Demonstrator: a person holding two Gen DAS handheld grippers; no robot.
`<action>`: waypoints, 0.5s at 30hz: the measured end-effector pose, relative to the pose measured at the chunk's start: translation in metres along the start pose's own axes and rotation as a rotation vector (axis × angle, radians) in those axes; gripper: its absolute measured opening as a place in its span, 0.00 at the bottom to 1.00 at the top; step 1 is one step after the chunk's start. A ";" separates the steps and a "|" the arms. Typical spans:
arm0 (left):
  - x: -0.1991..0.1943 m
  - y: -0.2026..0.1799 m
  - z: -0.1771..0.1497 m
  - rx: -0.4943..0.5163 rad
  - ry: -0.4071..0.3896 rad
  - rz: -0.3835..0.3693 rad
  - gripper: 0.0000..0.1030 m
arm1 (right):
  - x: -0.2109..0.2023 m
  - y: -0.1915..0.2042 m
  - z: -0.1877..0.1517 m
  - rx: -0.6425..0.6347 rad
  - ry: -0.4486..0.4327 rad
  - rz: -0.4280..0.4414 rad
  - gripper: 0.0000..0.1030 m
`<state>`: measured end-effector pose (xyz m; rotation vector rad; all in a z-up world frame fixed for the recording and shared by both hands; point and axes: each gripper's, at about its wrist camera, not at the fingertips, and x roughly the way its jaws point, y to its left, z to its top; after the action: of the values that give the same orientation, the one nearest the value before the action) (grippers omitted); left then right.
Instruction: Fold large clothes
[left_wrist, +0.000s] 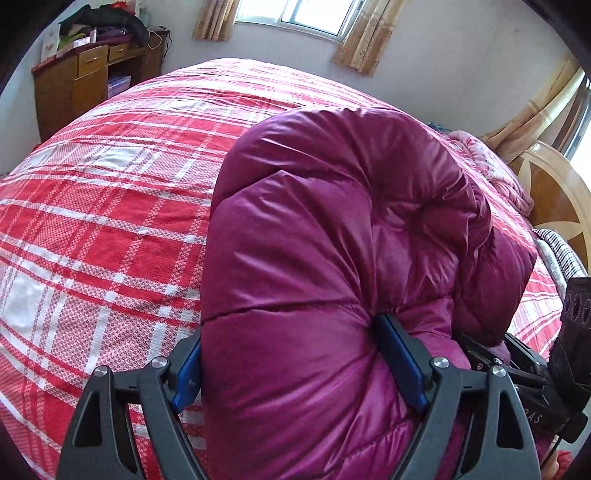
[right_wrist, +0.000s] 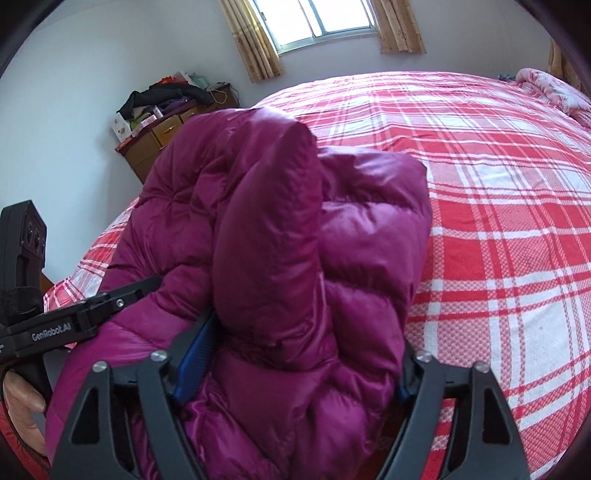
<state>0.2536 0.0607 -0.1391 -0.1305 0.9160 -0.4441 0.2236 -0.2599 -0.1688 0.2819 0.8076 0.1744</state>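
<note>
Magenta down jacket is lying bunched on the red-and-white plaid bedspread, filling the left wrist view from its centre down to 6 o'clock. The left gripper is clamping a thick roll of that padded fabric — its blue pads are pressing into both sides of the roll, the jaws standing wide around the bulk. At 4 o'clock the right gripper's black body is showing, with only the letters "DAS" readable on it. At 10 o'clock a wooden desk is standing against the wall, piled with clothes; a curtained window is sitting at 12 o'clock, and a wooden headboard is curving in at 3 o'clock.

In the right wrist view the jacket is running from 6 o'clock up to the centre, with one puffed fold standing up in the middle. The right gripper is pinching a wad of it — the left blue pad is pushing into the fabric, while the right pad is mostly buried under the jacket. At 9 o'clock the left gripper's arm is reaching onto the jacket, its side reading "GenRobot.AI", and a hand is holding its handle at 8 o'clock. The bedspread is spreading across 3 o'clock.
</note>
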 end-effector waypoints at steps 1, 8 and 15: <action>0.001 -0.004 0.001 0.002 -0.003 0.002 0.77 | 0.000 0.000 -0.001 -0.004 -0.003 0.002 0.64; -0.009 -0.032 -0.007 0.087 -0.052 0.078 0.55 | -0.005 0.002 -0.010 0.005 -0.014 0.028 0.46; -0.029 -0.036 -0.018 0.098 -0.063 0.095 0.48 | -0.023 0.011 -0.022 0.038 -0.002 0.035 0.36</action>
<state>0.2131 0.0418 -0.1184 -0.0114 0.8332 -0.3934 0.1912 -0.2510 -0.1644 0.3321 0.8048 0.1913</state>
